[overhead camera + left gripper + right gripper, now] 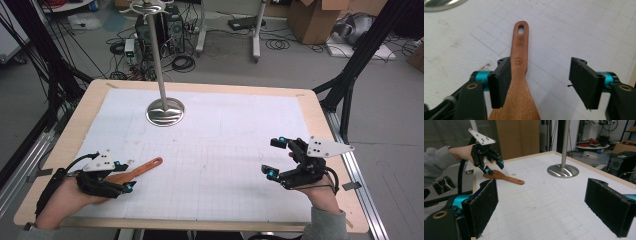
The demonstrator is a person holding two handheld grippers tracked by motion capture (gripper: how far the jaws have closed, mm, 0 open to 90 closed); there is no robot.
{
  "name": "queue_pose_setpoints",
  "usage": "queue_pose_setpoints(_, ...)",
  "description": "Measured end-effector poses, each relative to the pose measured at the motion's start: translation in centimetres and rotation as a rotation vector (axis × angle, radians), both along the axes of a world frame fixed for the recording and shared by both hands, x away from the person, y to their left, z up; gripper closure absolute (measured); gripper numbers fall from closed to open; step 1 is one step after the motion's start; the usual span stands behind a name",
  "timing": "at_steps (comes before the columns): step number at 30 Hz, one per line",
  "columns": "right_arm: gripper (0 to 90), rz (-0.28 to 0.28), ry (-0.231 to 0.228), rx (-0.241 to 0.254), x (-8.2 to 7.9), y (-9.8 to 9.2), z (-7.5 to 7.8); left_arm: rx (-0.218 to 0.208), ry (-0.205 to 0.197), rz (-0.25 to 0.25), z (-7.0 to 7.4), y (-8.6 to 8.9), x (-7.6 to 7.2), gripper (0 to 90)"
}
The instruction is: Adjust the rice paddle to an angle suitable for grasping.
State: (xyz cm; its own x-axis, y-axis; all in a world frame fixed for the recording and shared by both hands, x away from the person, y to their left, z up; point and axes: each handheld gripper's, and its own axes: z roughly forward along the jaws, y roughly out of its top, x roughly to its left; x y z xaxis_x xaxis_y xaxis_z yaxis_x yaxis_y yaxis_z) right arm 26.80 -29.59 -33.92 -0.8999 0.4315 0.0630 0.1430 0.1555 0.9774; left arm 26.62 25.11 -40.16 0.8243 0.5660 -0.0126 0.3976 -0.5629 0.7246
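Wooden spatula [137, 171] lies flat on the white gridded mat [225, 165] near the table's front left edge, handle pointing toward the middle. Over its blade end the left gripper [125, 176] hangs tilted down, its 2 jaws spread, not pressing the wood. On the opposite side the right gripper [275, 157] hovers level, jaws wide apart, holding nothing. Farther back stands a steel stand [165, 111].

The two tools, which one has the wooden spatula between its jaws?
The left tool, at the table's near left: its open jaws straddle the wooden spatula lying flat on the mat. The right tool has open jaws with nothing between them.
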Motion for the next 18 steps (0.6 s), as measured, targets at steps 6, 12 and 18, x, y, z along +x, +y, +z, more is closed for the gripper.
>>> queue_pose_setpoints(6,10.3,-0.009,0.007,-0.007,-0.4,-0.4,-0.1,0.024,0.095,0.058,-0.3,-0.2,1.9,15.5)
queue_pose_setpoints(12,10.5,-0.014,0.018,-0.013,-0.5,-0.6,-0.3,0.034,0.103,0.037,-0.3,-0.9,3.4,15.8)
queue_pose_setpoints(18,14.2,-0.022,0.002,-0.011,-0.9,-1.2,-0.1,0.03,0.12,0.025,-0.7,-1.2,4.4,17.5)
